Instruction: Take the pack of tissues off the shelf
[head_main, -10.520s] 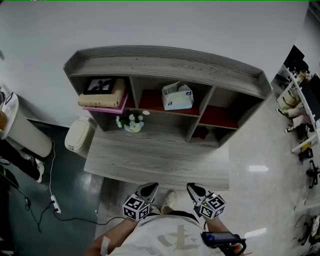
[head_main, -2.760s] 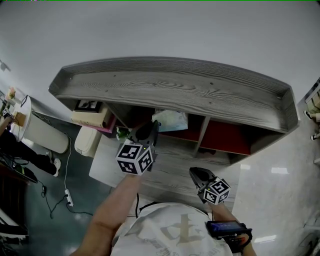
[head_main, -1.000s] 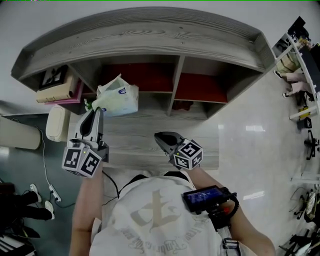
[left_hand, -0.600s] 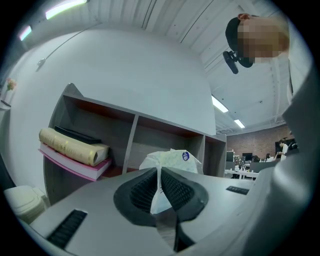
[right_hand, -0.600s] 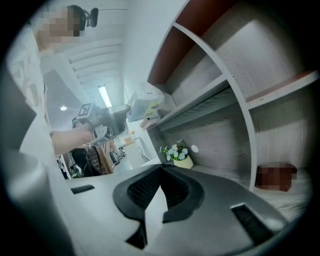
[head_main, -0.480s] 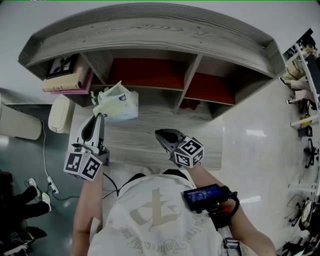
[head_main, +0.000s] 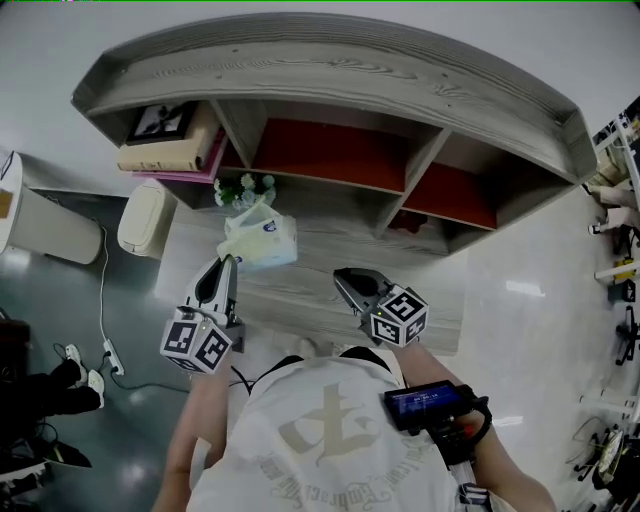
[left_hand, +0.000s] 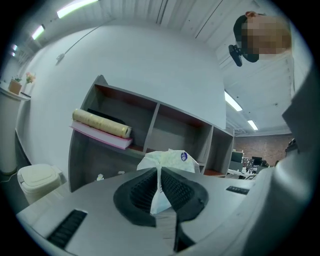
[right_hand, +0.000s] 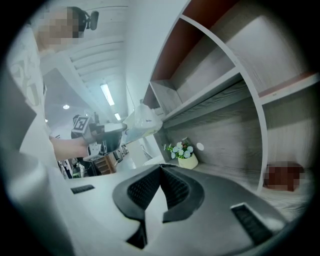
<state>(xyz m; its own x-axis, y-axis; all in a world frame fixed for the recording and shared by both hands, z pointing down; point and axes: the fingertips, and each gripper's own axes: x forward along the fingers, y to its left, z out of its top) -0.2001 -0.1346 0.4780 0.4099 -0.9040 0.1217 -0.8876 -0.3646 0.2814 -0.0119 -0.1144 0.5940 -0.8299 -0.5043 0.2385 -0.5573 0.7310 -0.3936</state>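
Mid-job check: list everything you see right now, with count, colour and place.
shelf: one, grey wood, red-lined compartments, against the wall
desk: one, grey wood, below the shelf
books: stack, cream on pink, left compartment
flower pot: one, white flowers, desk's back left
pack of tissues: one, pale, off the shelf, above the desk
bin: one, cream, floor left of desk
power strip: one, white, floor
phone: one, dark, right wrist
left gripper: shut on the pack's wrapper
right gripper: shut, empty, over desk
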